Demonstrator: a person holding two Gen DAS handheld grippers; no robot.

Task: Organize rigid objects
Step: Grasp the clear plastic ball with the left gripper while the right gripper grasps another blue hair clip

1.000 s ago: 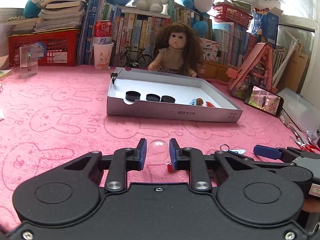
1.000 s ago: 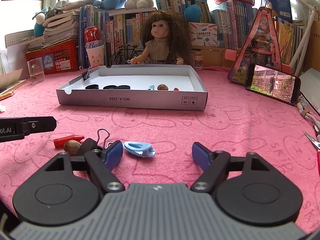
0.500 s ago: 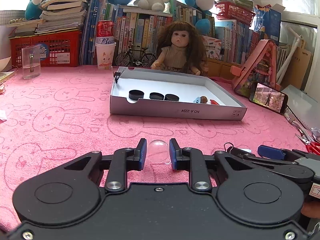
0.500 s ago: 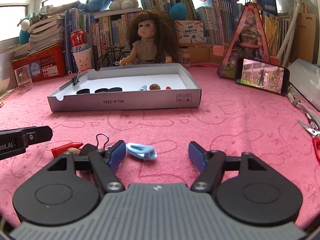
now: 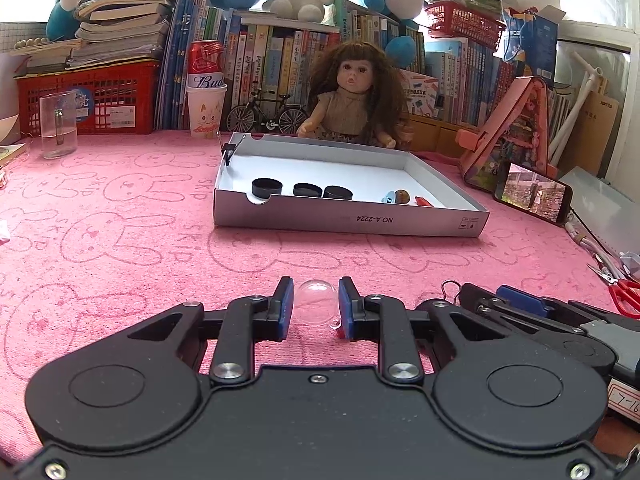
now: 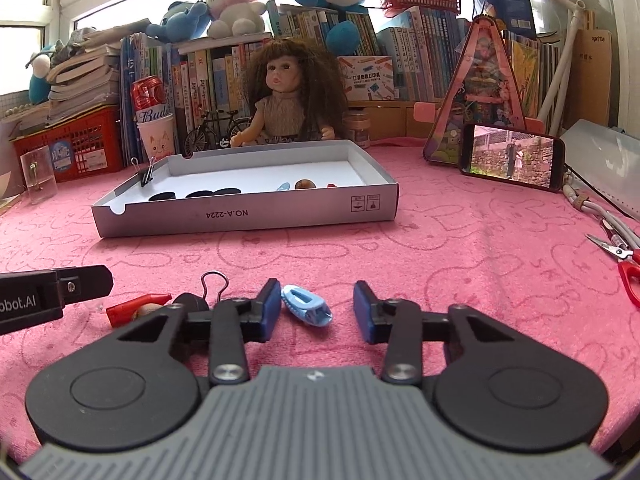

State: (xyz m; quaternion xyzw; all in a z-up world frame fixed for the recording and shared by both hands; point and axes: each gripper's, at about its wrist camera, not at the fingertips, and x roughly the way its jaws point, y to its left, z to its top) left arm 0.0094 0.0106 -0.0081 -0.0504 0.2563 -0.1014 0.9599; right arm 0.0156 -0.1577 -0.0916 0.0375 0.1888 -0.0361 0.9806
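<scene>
Clear plastic, a small dome-shaped shell, sits clamped between the blue pads of the left gripper, low over the pink rabbit-print towel in the near middle. Just right of it, the right gripper straddles a light blue oval plastic clip lying on the towel; its jaws have just been closing, yet the right pad stands clear of the clip, so nothing is gripped there. Left of the clip lie a red pointed cap, a brown nut-like bead and a black binder clip. Farther off stands the shallow white cardboard tray, holding three black round caps in a row. The step in hand looks like a double pick-up. Next the right jaws would need to pinch the blue clip squarely, then both loads go to the tray, each beside its like.
</scene>
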